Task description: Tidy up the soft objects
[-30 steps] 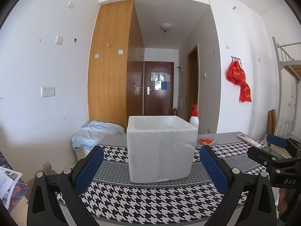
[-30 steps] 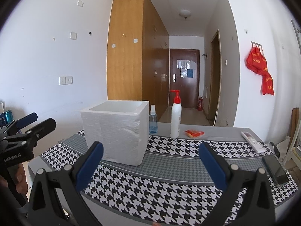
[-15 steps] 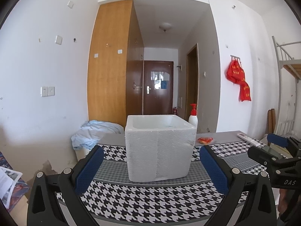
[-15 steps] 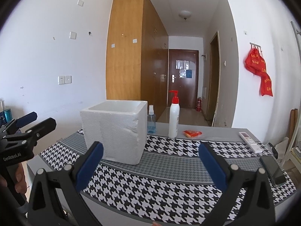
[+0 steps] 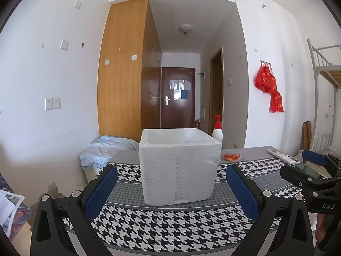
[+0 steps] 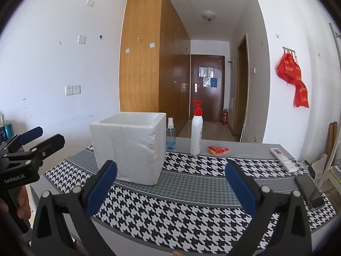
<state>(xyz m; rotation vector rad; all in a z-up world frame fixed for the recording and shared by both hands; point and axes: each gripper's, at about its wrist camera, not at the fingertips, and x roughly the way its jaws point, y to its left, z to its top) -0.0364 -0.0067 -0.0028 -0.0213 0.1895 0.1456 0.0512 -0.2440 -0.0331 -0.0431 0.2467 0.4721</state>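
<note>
A white foam box (image 5: 179, 166) stands open-topped on the houndstooth-covered table (image 5: 170, 226); it also shows in the right wrist view (image 6: 130, 147). Its inside is hidden. A small red soft packet (image 5: 231, 156) lies behind the box to the right, also in the right wrist view (image 6: 217, 149). My left gripper (image 5: 170, 189) is open and empty, in front of the box at the table's near edge. My right gripper (image 6: 170, 187) is open and empty, to the right of the box.
A white pump bottle (image 6: 196, 136) and a blue spray bottle (image 6: 171, 134) stand behind the box. A remote (image 6: 283, 160) and a phone (image 6: 310, 192) lie at the table's right end. A light blue cloth pile (image 5: 106, 151) sits beyond the table's left end.
Both cameras have drifted slightly, so the box sits a little further left in each view. Both grippers stay open and empty.
</note>
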